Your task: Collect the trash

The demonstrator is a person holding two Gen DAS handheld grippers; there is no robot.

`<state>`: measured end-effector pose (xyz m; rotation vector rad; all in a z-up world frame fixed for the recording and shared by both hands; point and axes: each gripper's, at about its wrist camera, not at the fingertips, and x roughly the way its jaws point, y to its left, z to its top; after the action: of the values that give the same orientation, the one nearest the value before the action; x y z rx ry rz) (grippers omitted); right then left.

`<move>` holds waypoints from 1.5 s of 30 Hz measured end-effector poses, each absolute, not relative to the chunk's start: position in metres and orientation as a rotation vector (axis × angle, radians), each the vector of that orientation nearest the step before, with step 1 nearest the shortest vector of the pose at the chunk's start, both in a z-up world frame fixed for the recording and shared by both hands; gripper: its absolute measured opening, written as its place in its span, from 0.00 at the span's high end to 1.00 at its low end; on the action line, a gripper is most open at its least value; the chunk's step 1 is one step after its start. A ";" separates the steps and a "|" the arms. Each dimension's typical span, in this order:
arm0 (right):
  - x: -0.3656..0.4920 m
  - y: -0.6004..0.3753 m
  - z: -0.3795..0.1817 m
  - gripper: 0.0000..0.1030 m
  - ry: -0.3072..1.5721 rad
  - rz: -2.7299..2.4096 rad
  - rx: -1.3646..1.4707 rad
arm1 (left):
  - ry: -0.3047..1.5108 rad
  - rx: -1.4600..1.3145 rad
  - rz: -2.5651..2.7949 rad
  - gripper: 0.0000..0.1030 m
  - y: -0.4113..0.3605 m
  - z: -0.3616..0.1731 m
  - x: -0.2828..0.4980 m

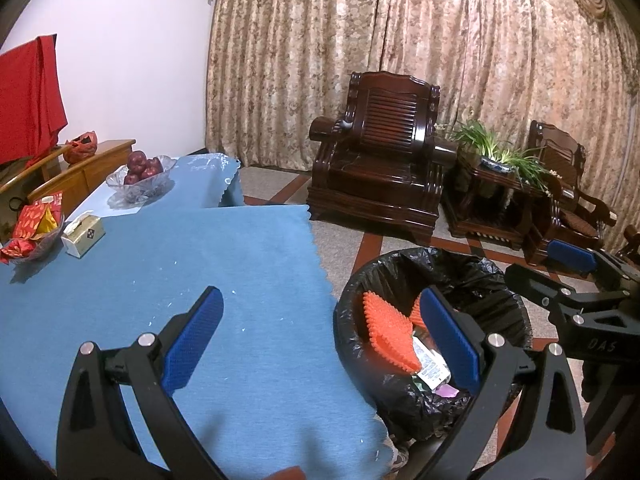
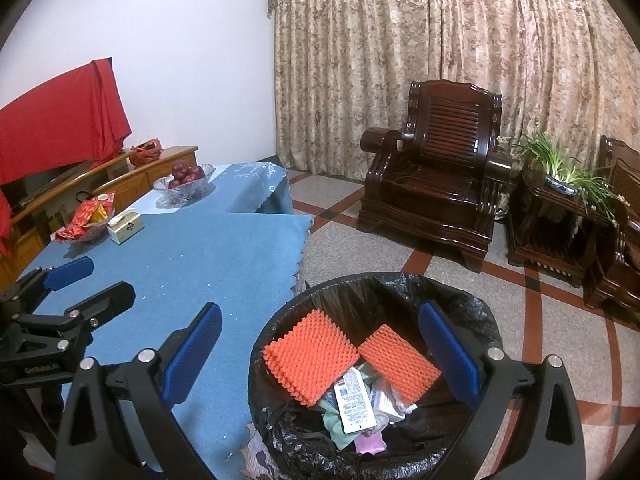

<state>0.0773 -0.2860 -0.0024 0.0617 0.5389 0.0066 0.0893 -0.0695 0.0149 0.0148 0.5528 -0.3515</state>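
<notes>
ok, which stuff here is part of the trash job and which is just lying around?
Job:
bin
orange foam nets
wrappers
white crumbs on tablecloth

Just there:
fruit bowl
tissue box
snack dish
armchair
plant

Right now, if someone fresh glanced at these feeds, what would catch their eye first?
Probably the two orange foam nets lying on top of wrappers in the black-lined trash bin, which stands on the floor at the edge of the blue tablecloth. Next, the open right gripper hanging over the bin, holding nothing. Farther back on the table, a glass bowl of red apples stands out.
</notes>
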 end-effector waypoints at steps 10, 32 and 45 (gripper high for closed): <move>0.079 -0.285 -0.001 0.06 0.542 0.010 0.060 | 0.556 0.014 -0.350 0.07 -0.063 0.015 0.090; 0.080 -0.283 0.000 0.06 0.544 0.009 0.059 | 0.562 0.013 -0.349 0.07 -0.055 0.012 0.094; 0.081 -0.282 0.000 0.06 0.544 0.009 0.058 | 0.566 0.013 -0.351 0.07 -0.049 0.009 0.095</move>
<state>0.0806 -0.2823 0.0001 0.0583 0.5445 0.0092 0.0951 -0.0492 0.0085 0.0132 0.5664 -0.3507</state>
